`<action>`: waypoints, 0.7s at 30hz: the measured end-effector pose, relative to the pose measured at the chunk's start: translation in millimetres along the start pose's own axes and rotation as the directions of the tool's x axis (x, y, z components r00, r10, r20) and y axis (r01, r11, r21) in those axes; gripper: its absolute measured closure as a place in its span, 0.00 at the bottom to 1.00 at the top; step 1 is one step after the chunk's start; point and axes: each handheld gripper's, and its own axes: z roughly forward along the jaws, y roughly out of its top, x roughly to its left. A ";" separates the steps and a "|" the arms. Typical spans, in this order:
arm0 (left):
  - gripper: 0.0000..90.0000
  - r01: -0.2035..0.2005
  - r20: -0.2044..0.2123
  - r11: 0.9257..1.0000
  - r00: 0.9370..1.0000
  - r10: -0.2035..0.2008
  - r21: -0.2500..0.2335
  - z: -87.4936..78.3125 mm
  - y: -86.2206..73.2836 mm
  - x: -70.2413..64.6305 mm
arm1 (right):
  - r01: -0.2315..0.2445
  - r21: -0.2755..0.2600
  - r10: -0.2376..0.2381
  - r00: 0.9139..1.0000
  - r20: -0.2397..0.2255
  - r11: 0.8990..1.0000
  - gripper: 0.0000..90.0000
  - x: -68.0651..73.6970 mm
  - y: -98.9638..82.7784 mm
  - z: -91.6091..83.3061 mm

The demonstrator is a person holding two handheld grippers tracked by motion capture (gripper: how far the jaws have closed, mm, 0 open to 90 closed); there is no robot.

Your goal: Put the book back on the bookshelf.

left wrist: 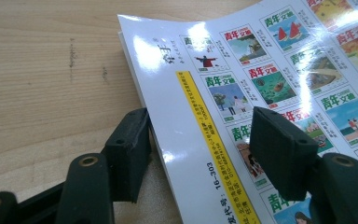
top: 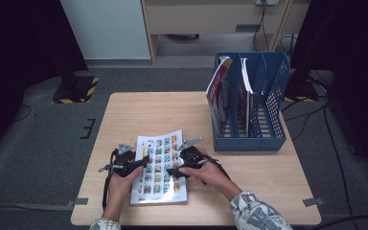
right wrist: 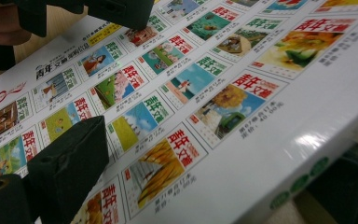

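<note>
Two handheld grippers work on one magazine (top: 159, 167), which lies in the lower middle of the high view on a light wooden table (top: 124, 115), its back cover showing rows of small colour pictures of other issues. The left gripper (top: 141, 165) sits at the magazine's left edge. In the left gripper view its jaws straddle that edge, one pad low against the side of the pages near the tabletop, the other resting above on the glossy cover (left wrist: 223, 93), which curls up toward the top of the frame; whether the pads actually press the paper cannot be told. The right gripper (top: 172, 172) is at the magazine's right edge. In the right gripper view one jaw lies on the printed cover at lower left and the other shows dark under the spine (right wrist: 298, 154) at lower right, so the jaws bracket the thick edge; a firm pinch cannot be confirmed. At the upper right of the high view stands a blue file rack (top: 273, 115) holding a few upright booklets (top: 219, 91).
</note>
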 end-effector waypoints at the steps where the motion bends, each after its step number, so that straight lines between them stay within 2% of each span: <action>1: 0.42 -0.001 0.001 1.000 1.000 0.001 -0.001 0.1 0.0 0.1 | -0.004 0.015 0.004 1.000 -0.002 1.000 0.08 0.9 1.8 0.5; 4: 0.42 -0.004 0.004 1.000 1.000 0.004 -0.001 0.3 0.1 -0.2 | 0.006 0.047 -0.004 1.000 -0.030 0.999 0.13 2.2 8.1 3.0; 7: 0.42 -0.009 0.001 1.000 1.000 0.009 0.001 0.5 0.4 -0.9 | 0.005 0.076 -0.004 1.000 -0.010 0.997 0.13 4.7 12.2 5.0; 10: 0.42 -0.006 0.002 1.000 1.000 0.006 0.000 0.6 0.4 -0.8 | -0.015 0.077 0.016 1.000 -0.013 0.997 0.16 3.0 12.7 3.6; 14: 0.42 -0.005 0.002 1.000 1.000 0.005 0.001 0.6 0.5 -0.8 | -0.020 0.073 0.021 1.000 -0.018 0.997 0.19 1.5 12.8 2.9; 18: 0.42 -0.003 0.002 1.000 1.000 0.003 0.006 0.0 1.0 -0.3 | -0.011 0.050 0.012 1.000 -0.010 0.999 0.34 1.0 16.0 -2.4; 19: 0.42 -0.003 0.002 1.000 1.000 0.003 0.006 0.0 1.0 -0.3 | -0.011 0.050 0.012 1.000 -0.010 0.999 0.34 1.0 16.0 -2.4; 21: 0.43 -0.003 0.000 1.000 1.000 0.003 0.004 0.1 1.4 -1.5 | 0.025 0.017 -0.025 1.000 -0.005 1.000 0.44 5.1 21.1 -6.7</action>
